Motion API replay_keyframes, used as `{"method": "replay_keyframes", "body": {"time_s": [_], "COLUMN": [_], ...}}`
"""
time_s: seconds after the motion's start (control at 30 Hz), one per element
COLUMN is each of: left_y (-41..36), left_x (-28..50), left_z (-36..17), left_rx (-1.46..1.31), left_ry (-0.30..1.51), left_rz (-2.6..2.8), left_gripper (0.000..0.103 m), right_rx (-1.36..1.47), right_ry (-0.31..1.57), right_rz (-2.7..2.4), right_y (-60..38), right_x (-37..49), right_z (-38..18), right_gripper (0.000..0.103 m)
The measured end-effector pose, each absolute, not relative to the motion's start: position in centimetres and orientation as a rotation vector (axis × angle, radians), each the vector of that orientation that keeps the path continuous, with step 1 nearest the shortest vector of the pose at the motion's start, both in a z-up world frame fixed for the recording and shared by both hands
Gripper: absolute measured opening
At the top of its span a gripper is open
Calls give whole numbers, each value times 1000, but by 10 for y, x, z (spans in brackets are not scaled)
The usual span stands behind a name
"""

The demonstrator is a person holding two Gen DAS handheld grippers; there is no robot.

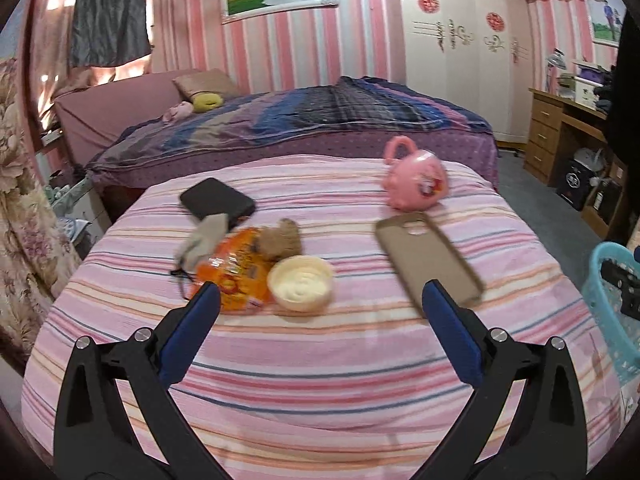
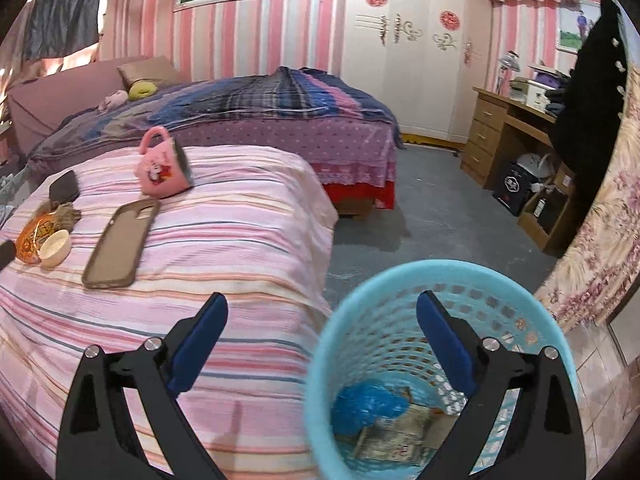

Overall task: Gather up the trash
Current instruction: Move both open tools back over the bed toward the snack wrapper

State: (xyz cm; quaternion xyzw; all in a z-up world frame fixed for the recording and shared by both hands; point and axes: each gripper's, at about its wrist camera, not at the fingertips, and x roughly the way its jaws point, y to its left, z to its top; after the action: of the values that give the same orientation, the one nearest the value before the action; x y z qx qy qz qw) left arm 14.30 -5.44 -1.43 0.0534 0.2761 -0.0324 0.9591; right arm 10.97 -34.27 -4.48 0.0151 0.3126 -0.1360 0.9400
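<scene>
Partly done: blue bin (image 2: 400,320) on floor beside striped bed (image 2: 240,208), already w/ blue wrapper (image 2: 368,400) & printed paper (image 2: 392,436) at bottom. Left on bed: orange snack bag (image 1: 236,276), grey scrap (image 1: 204,236), brown wad (image 1: 280,238), poss. cream tub (image 1: 300,282); black wallet (image 1: 216,202), phone case (image 1: 428,256), pink mug (image 1: 416,180) prob. not trash. Left gripper (image 1: 320,300) apart & empty, aimed at trash cluster; right gripper (image 2: 322,312) apart & empty, over bin rim.

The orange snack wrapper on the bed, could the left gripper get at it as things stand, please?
Probably yes: the left gripper is open and empty, and the orange snack wrapper lies just ahead, with only the cream tub beside it.
</scene>
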Motion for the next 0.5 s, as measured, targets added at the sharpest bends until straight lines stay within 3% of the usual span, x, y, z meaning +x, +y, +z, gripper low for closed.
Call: {"method": "replay_keyframes", "body": {"time_s": [0.5], "left_y": [23], "left_x": [167], "left_z": [-33], "left_rx": [82], "left_ry": [610], "left_rz": [10], "left_gripper": [97], "right_rx": [-40], "right_ry": [676], "right_rz": [-180], "right_y": [-278], "right_x": [138], "right_z": [-51], "right_gripper": [93]}}
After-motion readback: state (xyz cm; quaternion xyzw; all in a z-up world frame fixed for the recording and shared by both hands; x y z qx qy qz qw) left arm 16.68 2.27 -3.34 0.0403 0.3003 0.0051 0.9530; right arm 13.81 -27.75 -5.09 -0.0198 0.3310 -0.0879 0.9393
